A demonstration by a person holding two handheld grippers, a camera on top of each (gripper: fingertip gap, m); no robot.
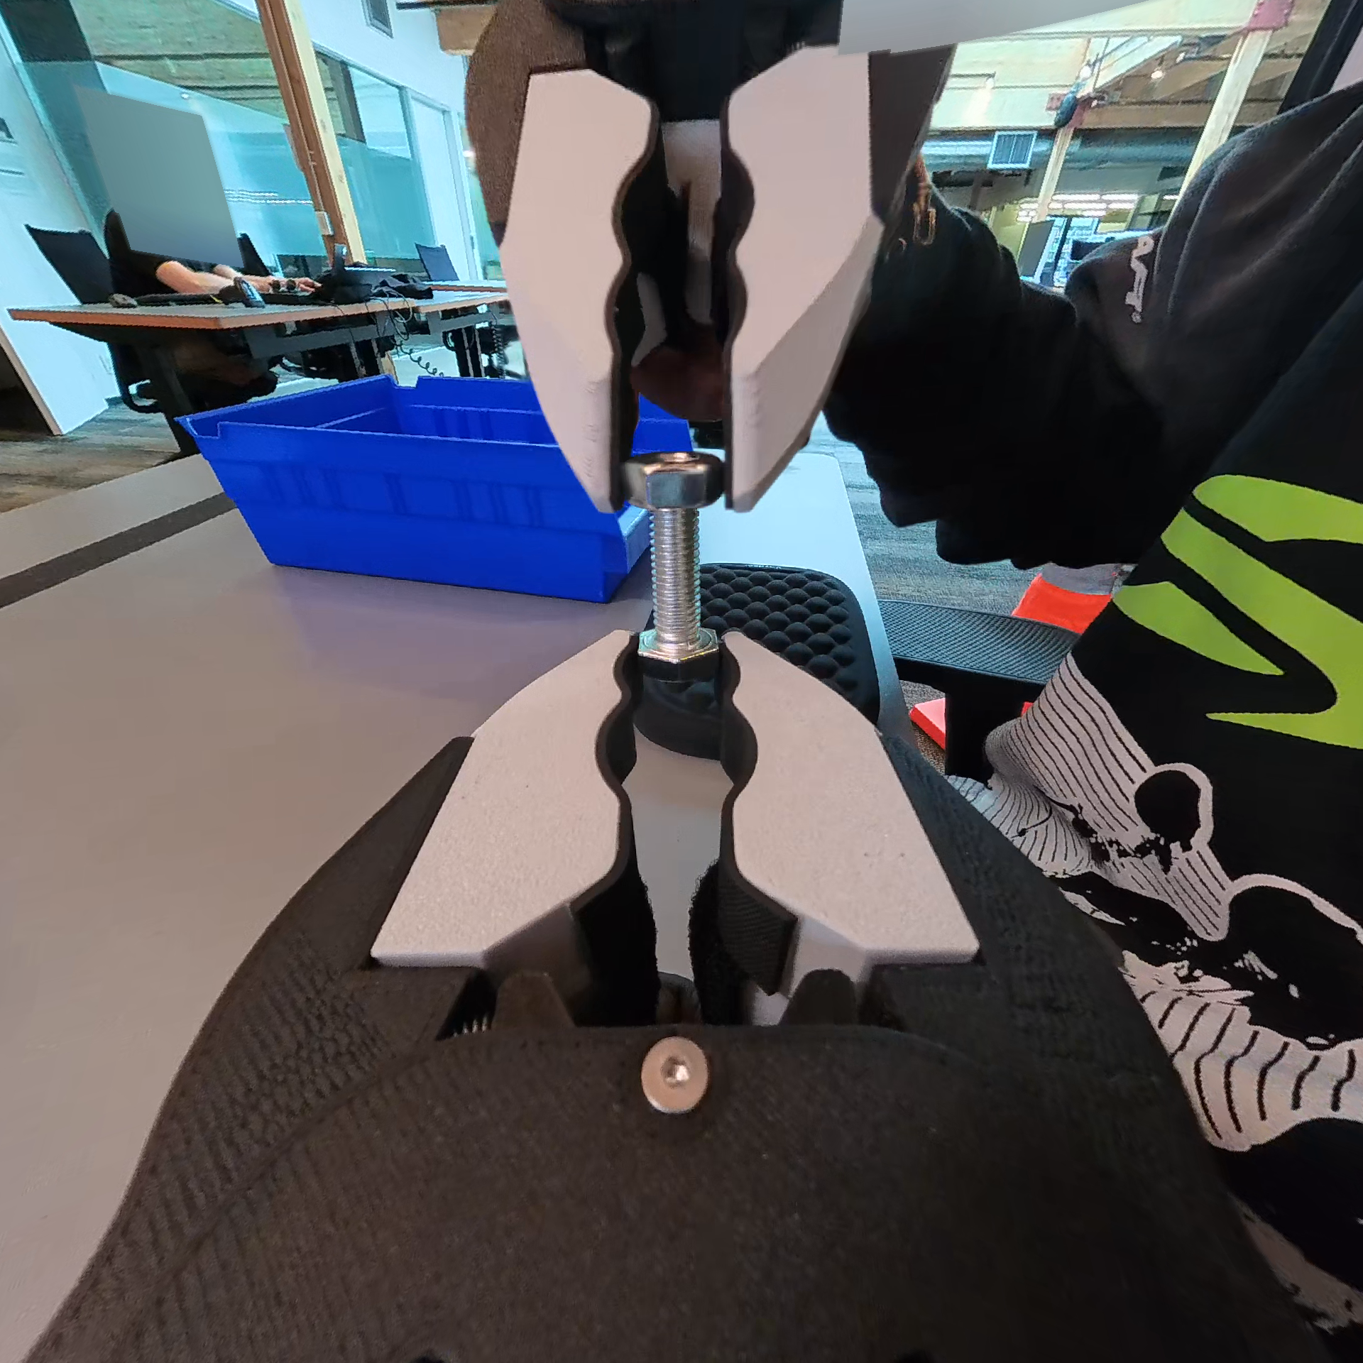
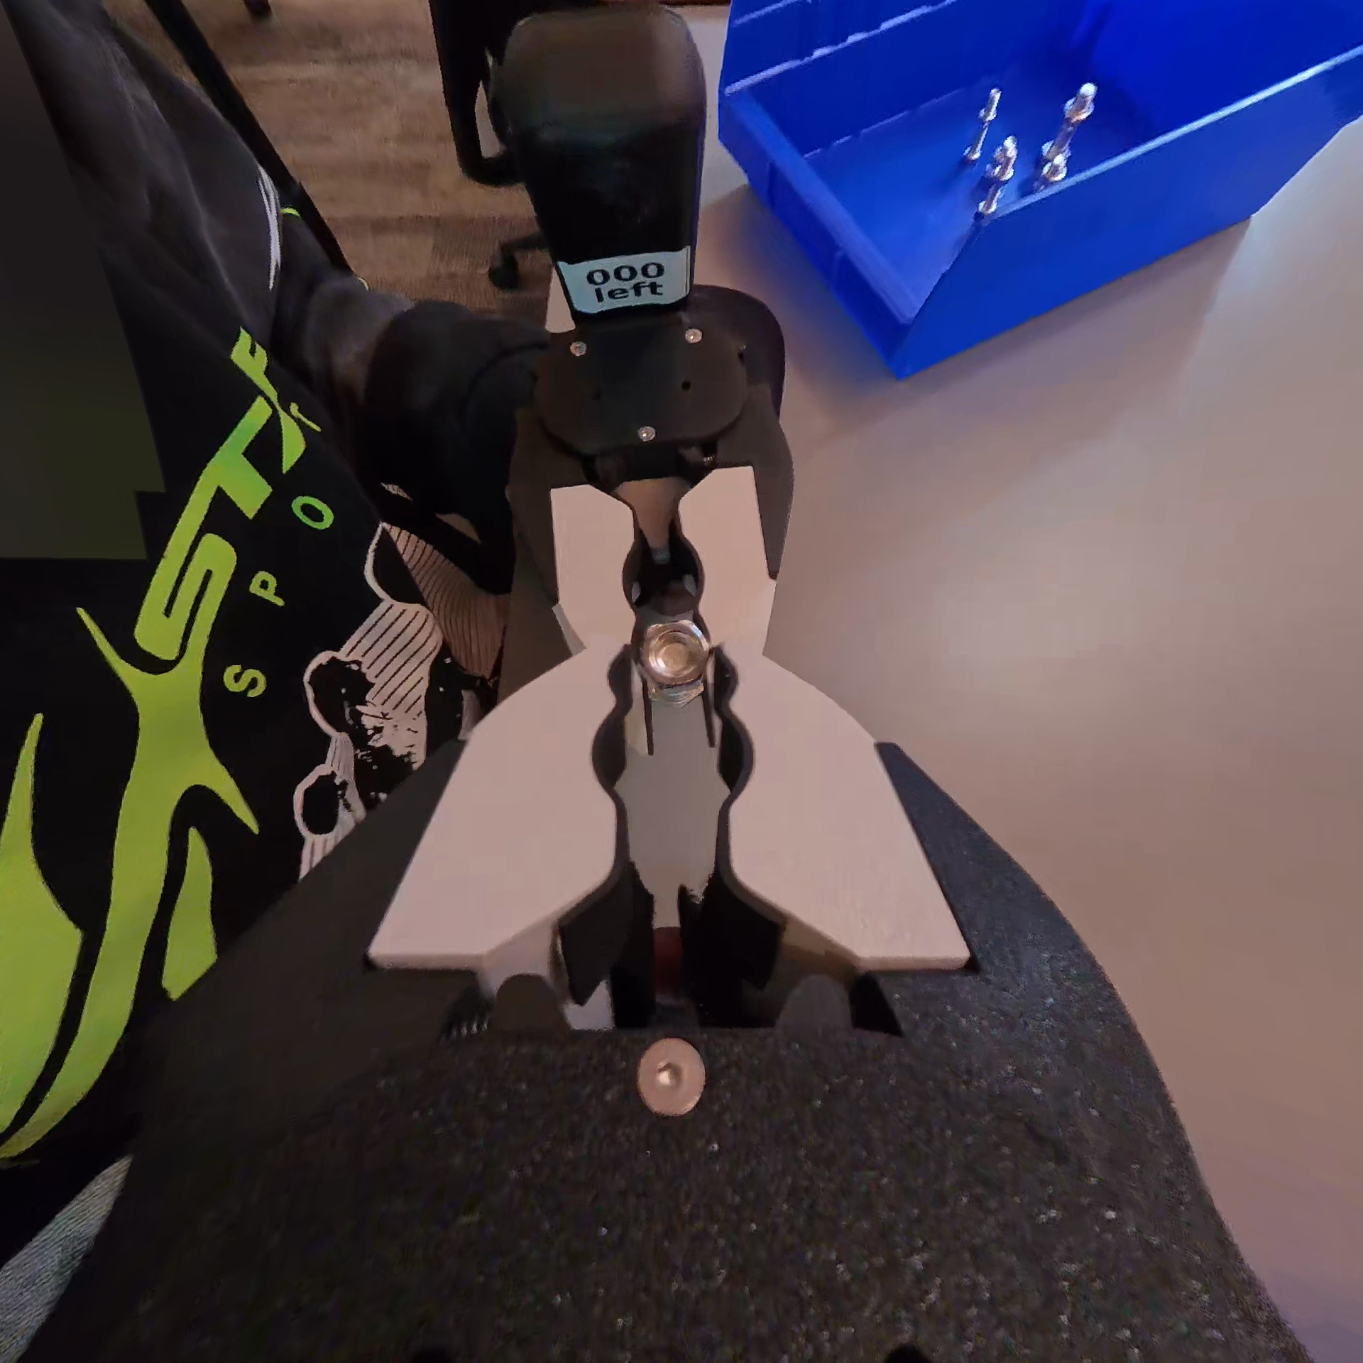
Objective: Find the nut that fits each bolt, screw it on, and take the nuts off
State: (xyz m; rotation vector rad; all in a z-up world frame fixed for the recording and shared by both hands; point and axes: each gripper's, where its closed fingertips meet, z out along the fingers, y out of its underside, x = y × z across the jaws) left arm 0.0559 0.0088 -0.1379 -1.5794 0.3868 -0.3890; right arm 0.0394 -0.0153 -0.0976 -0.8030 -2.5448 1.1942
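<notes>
At mid-frame in the left wrist view, the bolt (image 1: pixel 673 568) stands upright between two tongs. The left gripper (image 1: pixel 675 653), nearly closed, clamps its head from below. The right gripper (image 1: pixel 673 483), from above, pinches the nut (image 1: pixel 671 478) on its tip.

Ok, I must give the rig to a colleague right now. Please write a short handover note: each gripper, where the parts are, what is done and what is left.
Left gripper: shut on the bolt by its hex head, bolt upright above the grey table.
Right gripper: comes from above, shut on the nut at the top of the thread.
Blue bin: on the table behind, with several more bolts inside.
Done: this nut sits on the bolt's tip.
Left: whether it is going on or coming off cannot be told; the bin's bolts remain.
</notes>
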